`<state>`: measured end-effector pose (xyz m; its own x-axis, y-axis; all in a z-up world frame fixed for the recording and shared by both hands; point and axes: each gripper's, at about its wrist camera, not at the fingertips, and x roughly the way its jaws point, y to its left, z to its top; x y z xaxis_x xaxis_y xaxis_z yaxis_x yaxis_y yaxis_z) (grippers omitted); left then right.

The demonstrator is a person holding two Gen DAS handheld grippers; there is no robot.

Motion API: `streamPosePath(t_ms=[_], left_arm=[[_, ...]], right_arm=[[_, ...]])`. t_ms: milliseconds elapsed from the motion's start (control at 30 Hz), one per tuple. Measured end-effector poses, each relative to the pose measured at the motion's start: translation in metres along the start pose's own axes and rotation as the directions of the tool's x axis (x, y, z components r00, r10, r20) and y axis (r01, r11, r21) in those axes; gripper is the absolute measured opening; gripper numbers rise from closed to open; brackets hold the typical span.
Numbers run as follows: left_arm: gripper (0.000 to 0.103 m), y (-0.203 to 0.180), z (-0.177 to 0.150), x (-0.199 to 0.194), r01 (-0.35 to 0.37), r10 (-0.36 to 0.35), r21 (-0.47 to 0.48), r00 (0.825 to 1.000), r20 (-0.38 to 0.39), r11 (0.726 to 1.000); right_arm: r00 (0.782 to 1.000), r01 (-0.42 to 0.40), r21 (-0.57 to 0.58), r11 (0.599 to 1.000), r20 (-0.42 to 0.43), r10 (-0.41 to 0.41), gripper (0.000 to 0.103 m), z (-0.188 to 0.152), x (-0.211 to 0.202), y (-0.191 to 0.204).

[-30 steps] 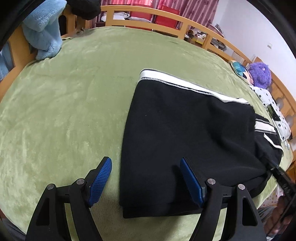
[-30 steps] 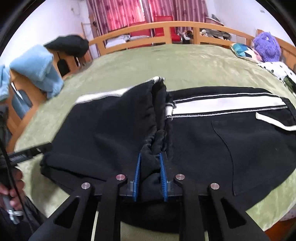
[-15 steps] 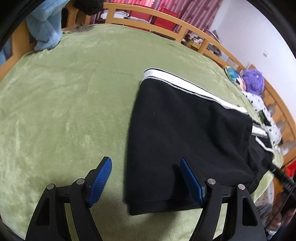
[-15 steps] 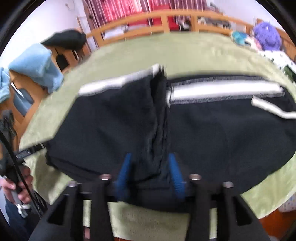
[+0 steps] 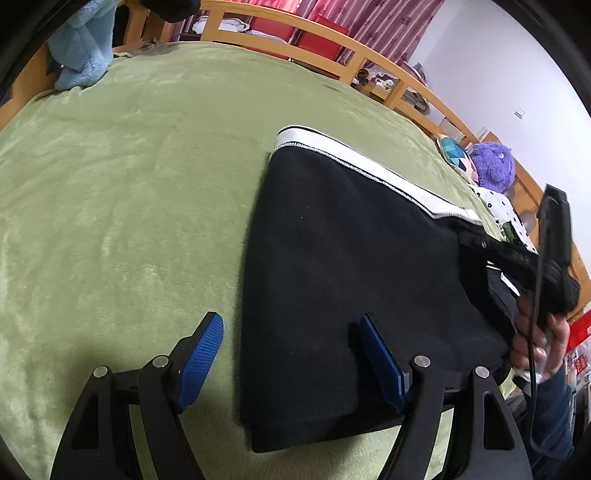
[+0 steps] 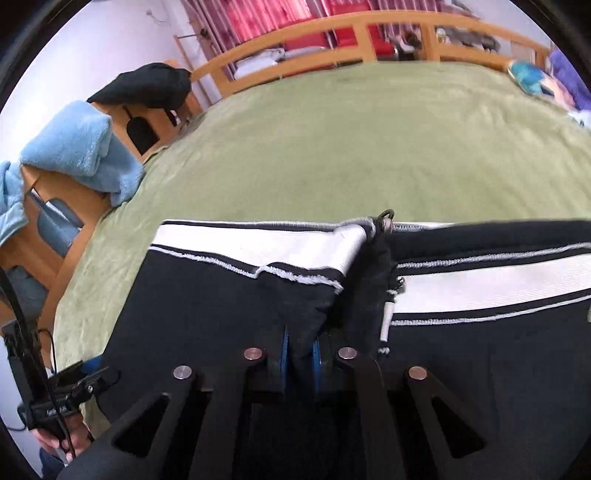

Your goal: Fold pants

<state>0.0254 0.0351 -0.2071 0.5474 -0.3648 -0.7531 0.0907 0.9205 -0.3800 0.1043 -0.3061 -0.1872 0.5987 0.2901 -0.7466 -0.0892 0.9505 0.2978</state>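
Black pants (image 5: 351, 280) with a white side stripe lie folded on the green bed cover (image 5: 129, 184). My left gripper (image 5: 291, 358) is open and empty, hovering over the near left corner of the pants. My right gripper (image 6: 300, 354) is shut on a bunched fold of the pants (image 6: 229, 306) and holds it lifted above the bed. The right gripper also shows in the left wrist view (image 5: 517, 262) at the pants' right end. The left gripper shows in the right wrist view (image 6: 62, 395) at the lower left.
A wooden bed rail (image 5: 295, 33) runs along the far side. A light blue towel (image 6: 81, 151) and a dark garment (image 6: 147, 85) hang over the rail at the left. A purple plush toy (image 5: 493, 162) and a patterned pillow (image 5: 452, 151) lie at the far right.
My right gripper has lifted the pinched fold upward and drawn the pants closer. The left gripper stayed open and shifted slightly over the pants' left corner.
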Motion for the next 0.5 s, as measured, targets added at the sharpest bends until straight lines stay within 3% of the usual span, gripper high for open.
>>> streamPosePath(t_ms=[100, 267, 367, 433, 500], left_arm=[[0.074, 0.000, 0.001, -0.001, 0.003, -0.003, 0.002, 1.000, 0.002, 1.000], [0.075, -0.001, 0.002, 0.002, 0.014, -0.014, 0.001, 1.000, -0.020, 1.000], [0.075, -0.007, 0.003, 0.005, -0.021, 0.023, 0.027, 0.999, -0.043, 0.999], [0.075, -0.005, 0.002, 0.004, -0.027, 0.028, 0.019, 0.998, -0.049, 0.999], [0.075, -0.004, 0.002, 0.004, -0.027, 0.027, -0.004, 0.998, -0.059, 1.000]], right_arm=[[1.000, -0.018, 0.069, 0.997, 0.020, 0.017, 0.009, 0.009, 0.000, -0.016], [0.996, -0.003, 0.077, 0.997, -0.084, 0.010, 0.011, -0.005, 0.018, -0.021], [0.997, -0.021, 0.087, 0.996, -0.066, 0.027, 0.034, -0.016, -0.005, -0.018], [0.998, -0.039, 0.094, 0.995, -0.038, 0.042, 0.060, -0.032, -0.026, -0.017], [0.999, -0.027, 0.095, 0.995, -0.019, 0.029, 0.066, -0.050, -0.047, -0.014]])
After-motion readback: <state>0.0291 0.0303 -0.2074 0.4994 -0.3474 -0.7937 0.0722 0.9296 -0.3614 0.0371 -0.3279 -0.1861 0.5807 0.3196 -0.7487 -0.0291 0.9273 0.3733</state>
